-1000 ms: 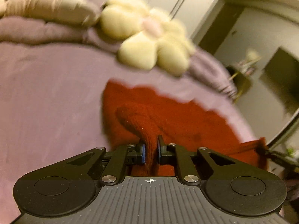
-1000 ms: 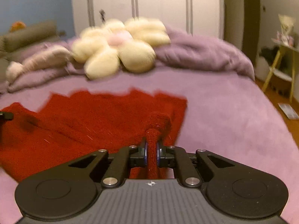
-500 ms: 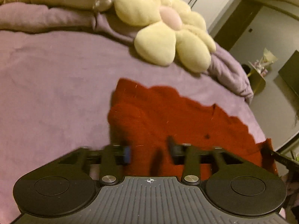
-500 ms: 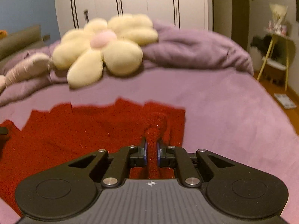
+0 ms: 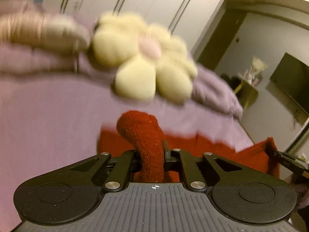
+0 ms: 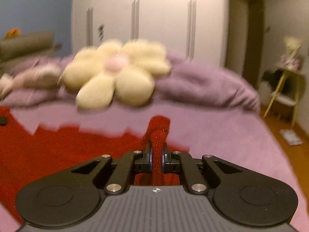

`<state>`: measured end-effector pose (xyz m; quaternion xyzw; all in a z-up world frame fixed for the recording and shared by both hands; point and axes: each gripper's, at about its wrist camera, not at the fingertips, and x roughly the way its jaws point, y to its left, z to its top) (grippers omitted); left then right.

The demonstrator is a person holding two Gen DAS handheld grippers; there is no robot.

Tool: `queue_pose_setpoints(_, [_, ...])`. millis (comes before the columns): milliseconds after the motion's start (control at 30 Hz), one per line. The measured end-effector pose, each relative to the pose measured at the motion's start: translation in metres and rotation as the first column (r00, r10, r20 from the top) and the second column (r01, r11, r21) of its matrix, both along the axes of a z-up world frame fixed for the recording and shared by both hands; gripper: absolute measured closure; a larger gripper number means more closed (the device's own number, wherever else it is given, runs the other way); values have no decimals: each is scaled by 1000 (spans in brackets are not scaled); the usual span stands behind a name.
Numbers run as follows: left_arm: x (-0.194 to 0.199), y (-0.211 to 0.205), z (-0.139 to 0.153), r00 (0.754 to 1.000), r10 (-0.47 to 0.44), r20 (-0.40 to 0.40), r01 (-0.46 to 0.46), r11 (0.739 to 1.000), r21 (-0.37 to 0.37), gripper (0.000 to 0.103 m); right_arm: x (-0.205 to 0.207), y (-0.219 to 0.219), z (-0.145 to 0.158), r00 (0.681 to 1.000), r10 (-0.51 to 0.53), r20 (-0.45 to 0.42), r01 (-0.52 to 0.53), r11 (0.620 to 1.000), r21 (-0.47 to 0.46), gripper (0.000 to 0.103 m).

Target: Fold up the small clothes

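A red knitted garment (image 5: 222, 147) lies spread on the purple bed (image 5: 48, 119). My left gripper (image 5: 151, 154) is shut on a thick bunched fold of it that sticks up between the jaws. In the right wrist view the garment (image 6: 58, 154) spreads to the left. My right gripper (image 6: 156, 155) is shut on a narrow pinch of its right edge, lifted off the bed. The right gripper also shows at the right edge of the left wrist view (image 5: 289, 161).
A cream flower-shaped cushion (image 5: 143, 65) and pale pillows (image 5: 38, 31) lie at the bed's far end, also in the right wrist view (image 6: 115, 73). White wardrobe doors (image 6: 154, 19) stand behind. A small yellow-legged side table (image 6: 283, 89) stands at the right on the wood floor.
The left gripper opened half a second ago and has shut again on a thicker fold of the garment. Both grippers have lifted and tilted up. The right kept its grip.
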<state>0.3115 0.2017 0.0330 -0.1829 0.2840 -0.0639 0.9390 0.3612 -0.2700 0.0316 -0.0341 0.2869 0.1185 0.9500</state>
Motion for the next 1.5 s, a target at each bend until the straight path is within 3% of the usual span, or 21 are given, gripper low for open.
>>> queue_pose_setpoints(67, [23, -2, 13, 997, 62, 39, -64, 996, 56, 92, 21, 7, 7, 997, -65, 49, 67, 998, -22, 96])
queue_pose_setpoints(133, [52, -2, 8, 992, 121, 29, -122, 991, 62, 92, 47, 19, 0, 990, -119, 70, 124, 990, -62, 96])
queue_pose_setpoints(200, [77, -5, -13, 986, 165, -16, -164, 984, 74, 91, 71, 30, -19, 987, -150, 61, 156, 983, -99, 96])
queue_pose_setpoints(333, [111, -19, -70, 969, 216, -119, -193, 964, 181, 91, 99, 40, -65, 980, -195, -43, 190, 977, -100, 96])
queue_pose_setpoints(467, [114, -14, -100, 958, 253, -138, -222, 953, 206, 90, 106, 50, -94, 977, -205, -60, 192, 965, -179, 96])
queue_pose_setpoints(633, [110, -7, -94, 960, 264, -97, -243, 952, 186, 90, 111, 46, -110, 971, -225, -84, 207, 960, -188, 96])
queue_pose_setpoints(733, [110, -6, -73, 964, 264, -17, -258, 953, 161, 90, 114, 41, -101, 964, -264, -36, 256, 955, -151, 96])
queue_pose_setpoints(800, [117, -9, -67, 964, 266, 1, -262, 946, 190, 90, 117, 39, -96, 957, -289, -16, 285, 950, -130, 96])
queue_pose_setpoints(933, [133, -17, -76, 948, 317, -38, -296, 917, 269, 64, 132, 43, -108, 946, -320, -57, 306, 935, -176, 94])
queue_pose_setpoints(1000, [129, -19, -83, 937, 343, -61, -309, 899, 310, 60, 137, 41, -116, 938, -323, -126, 297, 936, -191, 88])
queue_pose_setpoints(1067, [114, -25, -81, 945, 325, -41, -296, 901, 316, 40, 128, 36, -109, 935, -341, -99, 322, 931, -169, 82])
queue_pose_setpoints(1100, [102, -31, -77, 952, 305, -20, -285, 911, 297, 38, 119, 36, -104, 937, -345, -58, 333, 930, -156, 80])
queue_pose_setpoints(1167, [86, -44, -72, 970, 242, 11, -237, 940, 244, 27, 95, 41, -89, 957, -289, 1, 289, 954, -79, 80])
queue_pose_setpoints(1233, [75, -62, -74, 985, 169, 37, -173, 971, 164, 15, 74, 55, -83, 988, -153, -28, 155, 986, 58, 80])
queue_pose_setpoints(1300, [78, -82, -85, 992, 126, 29, -129, 982, 138, 12, 55, 89, -85, 999, -7, -35, 11, 995, 97, 79])
queue_pose_setpoints(1400, [91, -96, -112, 981, 190, -25, -183, 967, 176, 12, 36, 143, -98, 986, 164, -35, -164, 986, -8, 78])
queue_pose_setpoints(1500, [97, -97, -130, 971, 236, -29, -215, 926, 311, 12, 38, 159, -120, 982, 186, -28, -187, 965, -184, 77])
